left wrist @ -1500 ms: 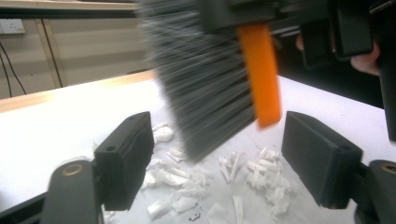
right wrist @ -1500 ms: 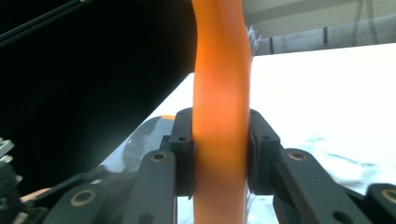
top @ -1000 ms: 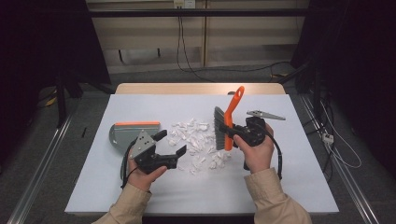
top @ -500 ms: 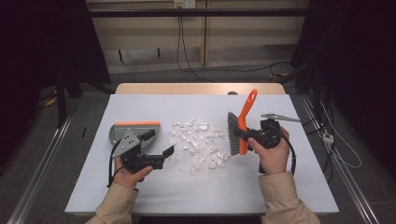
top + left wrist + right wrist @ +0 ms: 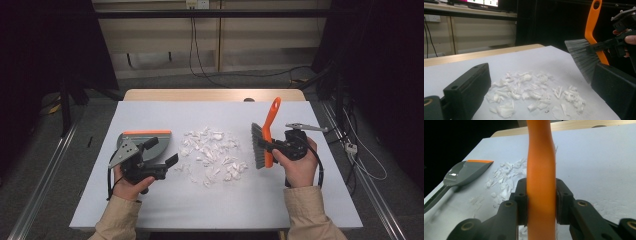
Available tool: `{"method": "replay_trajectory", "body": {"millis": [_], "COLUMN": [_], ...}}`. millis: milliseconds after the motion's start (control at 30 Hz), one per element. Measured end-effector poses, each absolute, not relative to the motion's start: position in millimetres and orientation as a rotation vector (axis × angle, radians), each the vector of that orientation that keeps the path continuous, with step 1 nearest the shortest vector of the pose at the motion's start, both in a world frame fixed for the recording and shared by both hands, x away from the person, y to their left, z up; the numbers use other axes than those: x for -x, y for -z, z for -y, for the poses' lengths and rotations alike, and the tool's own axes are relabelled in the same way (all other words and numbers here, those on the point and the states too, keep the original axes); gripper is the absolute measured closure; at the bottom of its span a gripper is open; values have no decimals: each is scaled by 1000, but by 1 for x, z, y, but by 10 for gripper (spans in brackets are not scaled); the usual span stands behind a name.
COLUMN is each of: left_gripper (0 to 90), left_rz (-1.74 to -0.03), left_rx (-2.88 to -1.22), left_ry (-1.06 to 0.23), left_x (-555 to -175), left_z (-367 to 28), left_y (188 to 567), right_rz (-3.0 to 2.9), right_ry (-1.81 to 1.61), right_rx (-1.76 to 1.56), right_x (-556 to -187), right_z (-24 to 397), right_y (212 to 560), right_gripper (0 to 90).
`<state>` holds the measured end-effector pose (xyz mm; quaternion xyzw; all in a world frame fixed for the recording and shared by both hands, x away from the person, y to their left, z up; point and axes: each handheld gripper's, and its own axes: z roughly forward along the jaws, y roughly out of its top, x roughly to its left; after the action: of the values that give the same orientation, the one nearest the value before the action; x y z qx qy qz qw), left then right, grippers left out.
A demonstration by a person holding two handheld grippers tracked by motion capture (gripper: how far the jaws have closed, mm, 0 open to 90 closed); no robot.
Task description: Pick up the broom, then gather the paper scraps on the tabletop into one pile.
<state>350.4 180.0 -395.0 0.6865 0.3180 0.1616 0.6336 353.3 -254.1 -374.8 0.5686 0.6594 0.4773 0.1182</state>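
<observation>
No brand, label or legible writing appears on the brush, the dustpan or either gripper.

The pile of white paper scraps (image 5: 212,154) lies at the middle of the white table (image 5: 320,200) and serves as the landmark.

The right gripper (image 5: 276,148) is held just to the right of the scraps, above the table. Its jaws are clamped on the orange handle of the brush (image 5: 265,136); in the right gripper view the two pads press the handle (image 5: 541,182) from both sides. The brush stands nearly upright, its handle rising up and away from the person, and its grey bristles (image 5: 258,147) face the scraps, near the pile's right edge but apart from it. In the left gripper view the bristles (image 5: 584,58) hang over the far side of the pile (image 5: 534,93).

The left gripper (image 5: 162,152) is held just to the left of the scraps. Its jaws have just been opening and stand wide apart with nothing between them; in the left gripper view the scraps show on the table in the gap between the two jaws.

The grey dustpan (image 5: 161,141) with an orange front edge lies flat on the table to the left of the scraps, behind the left gripper, untouched. In the right gripper view its orange edge (image 5: 480,161) lies close to the pile.
</observation>
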Motion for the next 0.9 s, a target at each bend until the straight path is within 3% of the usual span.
{"method": "replay_trajectory", "body": {"millis": [900], "left_gripper": [33], "left_rz": [-761], "left_rx": [-1566], "left_ry": [-393], "left_x": [-349], "left_z": [-199], "left_y": [396], "right_rz": [-1993], "right_ry": [-1146], "right_rx": [-1717], "right_x": [-353], "right_z": [268], "right_y": [381], "right_gripper": [697]}}
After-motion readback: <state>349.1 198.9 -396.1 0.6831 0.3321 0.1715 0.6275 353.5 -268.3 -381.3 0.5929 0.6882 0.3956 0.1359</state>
